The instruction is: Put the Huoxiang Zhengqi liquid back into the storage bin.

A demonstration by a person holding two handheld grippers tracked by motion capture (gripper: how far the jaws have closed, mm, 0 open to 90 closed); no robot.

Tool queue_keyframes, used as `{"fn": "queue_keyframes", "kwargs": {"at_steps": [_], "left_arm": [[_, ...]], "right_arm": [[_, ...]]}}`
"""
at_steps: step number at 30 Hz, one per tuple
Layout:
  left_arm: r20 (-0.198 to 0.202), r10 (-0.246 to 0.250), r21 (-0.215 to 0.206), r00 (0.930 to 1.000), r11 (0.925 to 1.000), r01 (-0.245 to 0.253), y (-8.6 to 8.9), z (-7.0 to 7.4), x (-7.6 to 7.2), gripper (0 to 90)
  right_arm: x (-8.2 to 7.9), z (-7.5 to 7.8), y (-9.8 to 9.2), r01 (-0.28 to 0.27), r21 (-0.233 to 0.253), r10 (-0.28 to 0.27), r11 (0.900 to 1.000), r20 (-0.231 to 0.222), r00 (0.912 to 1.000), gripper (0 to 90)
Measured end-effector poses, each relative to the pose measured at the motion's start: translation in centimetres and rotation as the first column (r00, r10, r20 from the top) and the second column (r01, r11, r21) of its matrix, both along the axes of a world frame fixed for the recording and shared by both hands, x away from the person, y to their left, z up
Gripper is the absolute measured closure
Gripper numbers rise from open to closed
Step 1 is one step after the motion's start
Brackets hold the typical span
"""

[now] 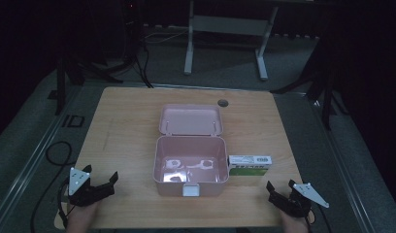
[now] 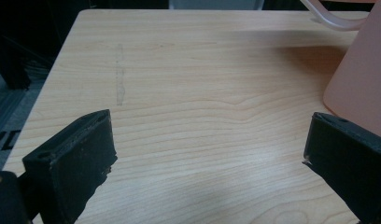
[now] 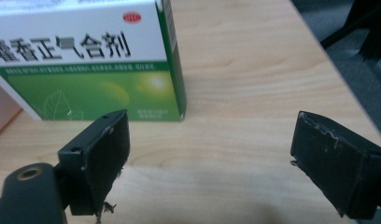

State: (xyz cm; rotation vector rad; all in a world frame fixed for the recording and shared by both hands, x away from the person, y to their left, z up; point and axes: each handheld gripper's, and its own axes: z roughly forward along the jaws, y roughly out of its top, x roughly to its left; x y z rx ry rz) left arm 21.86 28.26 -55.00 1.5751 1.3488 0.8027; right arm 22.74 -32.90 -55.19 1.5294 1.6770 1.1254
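- High view: a pink box [image 1: 191, 165] stands open in the middle of the wooden table [image 1: 123, 126], with its lid [image 1: 190, 119] thrown back on the far side.
- Inside the box I see only pale reflections on the bottom; I cannot tell that any object lies in it.
- A white and green medicine carton [image 1: 249, 164] stands on the table, just beside the right wall of the box and outside it.
- The left gripper [image 1: 96, 187] rests at the near left corner of the table, well apart from the box. Its jaws are spread wide and hold nothing.
- The right gripper [image 1: 278, 191] is at the near right edge, near the carton but not touching it. Its jaws are also spread wide and empty.
- In the right gripper view the carton [image 3: 86, 60] stands a little ahead of the jaws and to their left, with bare wood between them.
- In the left gripper view the wall of the box [image 2: 361, 79] is at the right side, ahead of the jaws.
- My judgement: the box is already open, but the work has hardly begun. The carton is not yet grasped, so picking it up, putting it into the box and perhaps closing the lid are all left to do.
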Motion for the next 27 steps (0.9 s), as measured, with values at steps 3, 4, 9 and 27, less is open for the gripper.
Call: {"fn": "queue_keyframes", "kwargs": {"at_steps": [3, 4, 9, 27], "left_arm": [[0.001, 0.001, -0.003, 1.0, 1.0, -0.001, 0.0, 0.0, 0.0, 2.3], [0.002, 0.0, -0.005, 1.0, 1.0, 0.0, 0.0, 0.1, -0.1, 2.4], [-0.004, 0.002, -0.005, 1.0, 1.0, -0.002, 0.0, 0.1, -0.1, 2.5], [-0.022, 0.016, -0.02, 0.9996, 0.9997, -0.017, 0.2, 0.2, 0.1, 2.6]], "right_arm": [[0.0, -0.2, 0.1, -0.011, 0.004, 0.011, 1.0, -0.033, 0.9994, 11.6], [0.1, -0.3, 0.3, -0.014, -0.001, 0.014, 1.0, -0.06, 0.9981, 11.5], [0.1, -0.4, 0.5, -0.029, -0.018, 0.028, 0.999, -0.083, 0.9961, 11.5], [0.8, 1.1, -0.1, -0.214, -0.073, 0.187, 0.974, -0.269, 0.9447, 11.2]]}}
